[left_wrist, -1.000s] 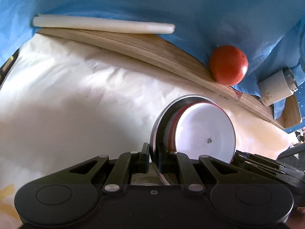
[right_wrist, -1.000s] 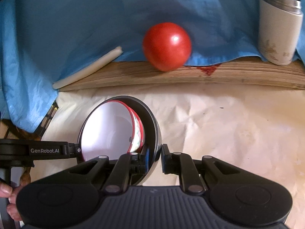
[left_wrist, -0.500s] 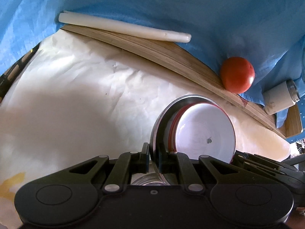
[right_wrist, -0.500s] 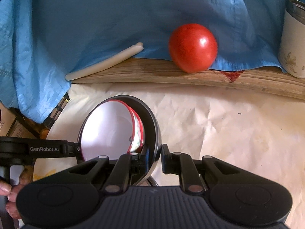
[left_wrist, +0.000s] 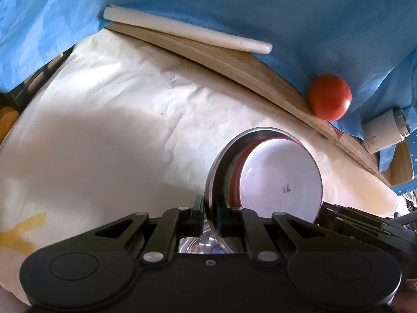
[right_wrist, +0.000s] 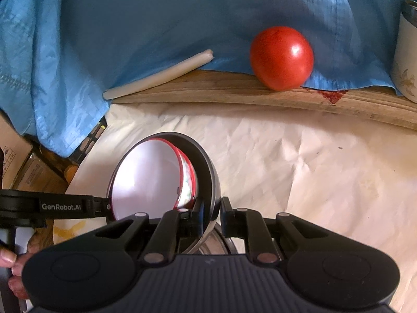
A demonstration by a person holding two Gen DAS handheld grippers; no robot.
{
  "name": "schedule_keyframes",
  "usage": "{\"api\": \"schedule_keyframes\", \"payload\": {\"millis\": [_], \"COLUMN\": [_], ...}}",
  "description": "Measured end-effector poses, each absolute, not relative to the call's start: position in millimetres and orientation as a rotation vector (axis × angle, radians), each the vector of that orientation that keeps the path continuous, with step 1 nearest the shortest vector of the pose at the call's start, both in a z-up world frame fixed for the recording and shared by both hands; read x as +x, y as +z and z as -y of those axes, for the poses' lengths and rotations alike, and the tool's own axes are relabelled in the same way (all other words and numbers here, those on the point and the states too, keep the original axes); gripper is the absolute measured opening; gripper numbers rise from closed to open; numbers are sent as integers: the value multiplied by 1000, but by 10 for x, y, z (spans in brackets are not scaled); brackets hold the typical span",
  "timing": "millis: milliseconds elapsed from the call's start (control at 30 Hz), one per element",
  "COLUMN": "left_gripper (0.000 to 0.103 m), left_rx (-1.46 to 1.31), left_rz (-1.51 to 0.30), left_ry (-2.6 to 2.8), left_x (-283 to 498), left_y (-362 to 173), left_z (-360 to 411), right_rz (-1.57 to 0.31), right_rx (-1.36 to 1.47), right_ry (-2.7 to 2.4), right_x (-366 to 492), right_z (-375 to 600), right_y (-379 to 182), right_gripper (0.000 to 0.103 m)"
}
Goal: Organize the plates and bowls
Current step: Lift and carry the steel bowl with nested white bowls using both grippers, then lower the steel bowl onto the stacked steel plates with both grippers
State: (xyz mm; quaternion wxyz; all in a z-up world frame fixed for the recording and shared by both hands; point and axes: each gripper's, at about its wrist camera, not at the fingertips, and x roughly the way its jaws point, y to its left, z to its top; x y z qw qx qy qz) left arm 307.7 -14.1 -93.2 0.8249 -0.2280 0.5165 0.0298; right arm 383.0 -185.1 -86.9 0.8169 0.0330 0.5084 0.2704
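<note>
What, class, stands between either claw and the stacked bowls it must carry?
Nothing visible. The left claw and right claw are each shut on the rim of the steel bowl, with the red-rimmed white bowl nested inside.

Left wrist camera sat behind the left gripper (left_wrist: 209,214), angled steeply down across the cream paper (left_wrist: 109,135), close above it. Right wrist camera sat behind the right gripper (right_wrist: 211,215), likewise tilted down, facing the blue cloth (right_wrist: 156,20). Both views shared the steel bowl (left_wrist: 221,161) holding a white dish (left_wrist: 281,180), the tomato (left_wrist: 329,96), white stick (left_wrist: 182,31), wooden board (left_wrist: 234,70) and cup (left_wrist: 383,133).
</note>
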Motion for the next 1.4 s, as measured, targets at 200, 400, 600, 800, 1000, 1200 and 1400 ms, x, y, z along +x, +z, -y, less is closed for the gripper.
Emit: {"api": "schedule_keyframes", "payload": {"millis": [200, 400, 600, 800, 1000, 1200, 1400], "left_gripper": [9, 9, 9, 9, 9, 9, 9], "left_rx": [-491, -496, -504, -514, -519, -526, -533], "left_rz": [-1099, -1101, -1100, -1104, -1110, -1117, -1125], "left_ry": [76, 89, 102, 114, 126, 137, 147], "left_x": [3013, 2972, 2942, 2897, 2845, 2787, 2713], "left_y": [-938, -938, -913, -907, -907, -911, -925], "left_z": [133, 138, 140, 123, 104, 90, 88], "right_rz": [-1089, -1098, -1102, -1110, -1121, -1134, -1149], "right_rx": [60, 52, 47, 40, 31, 19, -3], "right_ry": [592, 604, 614, 628, 642, 654, 665], "right_x": [3796, 3791, 3790, 3787, 3774, 3739, 3712], "right_z": [1823, 1814, 1812, 1801, 1787, 1763, 1734], "right_y": [-866, -881, -887, -897, -912, -920, -922], "right_gripper": [14, 14, 14, 14, 14, 14, 14]}}
